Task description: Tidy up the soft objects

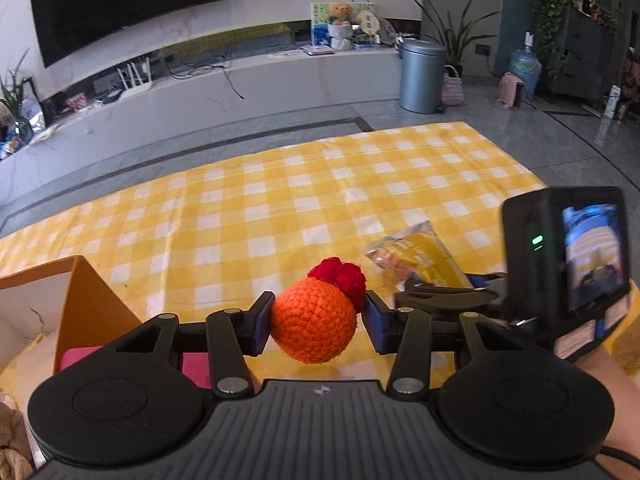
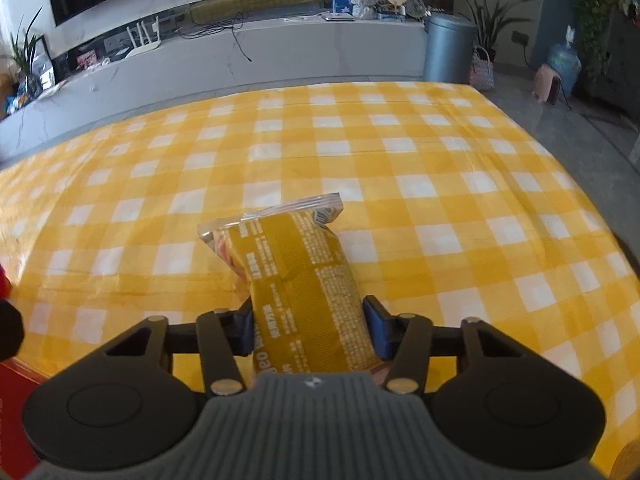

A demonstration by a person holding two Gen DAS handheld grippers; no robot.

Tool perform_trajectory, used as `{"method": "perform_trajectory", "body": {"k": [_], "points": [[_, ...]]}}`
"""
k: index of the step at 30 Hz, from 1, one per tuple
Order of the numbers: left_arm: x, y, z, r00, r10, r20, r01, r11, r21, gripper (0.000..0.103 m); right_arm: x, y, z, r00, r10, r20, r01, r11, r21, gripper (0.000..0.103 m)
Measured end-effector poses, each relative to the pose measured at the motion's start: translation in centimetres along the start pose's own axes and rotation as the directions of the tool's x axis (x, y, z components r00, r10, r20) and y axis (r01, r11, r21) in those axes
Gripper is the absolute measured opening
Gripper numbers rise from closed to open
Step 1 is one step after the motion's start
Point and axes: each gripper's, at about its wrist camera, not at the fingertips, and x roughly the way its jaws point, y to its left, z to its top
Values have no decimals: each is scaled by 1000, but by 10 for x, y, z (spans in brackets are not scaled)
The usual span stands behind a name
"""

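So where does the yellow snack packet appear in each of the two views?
Left wrist view: yellow snack packet lies right of centre, behind the orange crochet ball.
Right wrist view: packet at centre, between that gripper's fingers.
Shared landmark: grey bin.

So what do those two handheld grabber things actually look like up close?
Both look alike. The left gripper and the right gripper each have a grey ribbed body with a small emblem, two round black discs at the sides, black linkage arms with silver rivets, and dark blue pads on the fingers. The right one carries a black camera with a lit screen and a green light.
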Motion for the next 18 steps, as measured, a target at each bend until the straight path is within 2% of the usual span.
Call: {"method": "perform_trajectory", "body": {"k": [2, 6, 10, 18], "points": [[-3, 2, -1, 1000, -2, 6, 3, 1000, -9, 54, -4, -5, 3, 1000, 19, -5, -18, 999, 41, 48], [-12, -1, -1, 1000, 8, 22, -8, 1000, -5, 54, -22, -6, 9, 999, 7, 34, -8, 999, 44, 47], [-26, -4, -1, 999, 8, 50, -8, 1000, 6, 54, -41, -9, 14, 995, 50, 84, -57, 996, 75, 47], [-66, 10, 1, 994, 30, 108, -33, 999, 22, 54, -93, -2, 25, 973, 107, 204, -123, 990, 65, 47]]}}
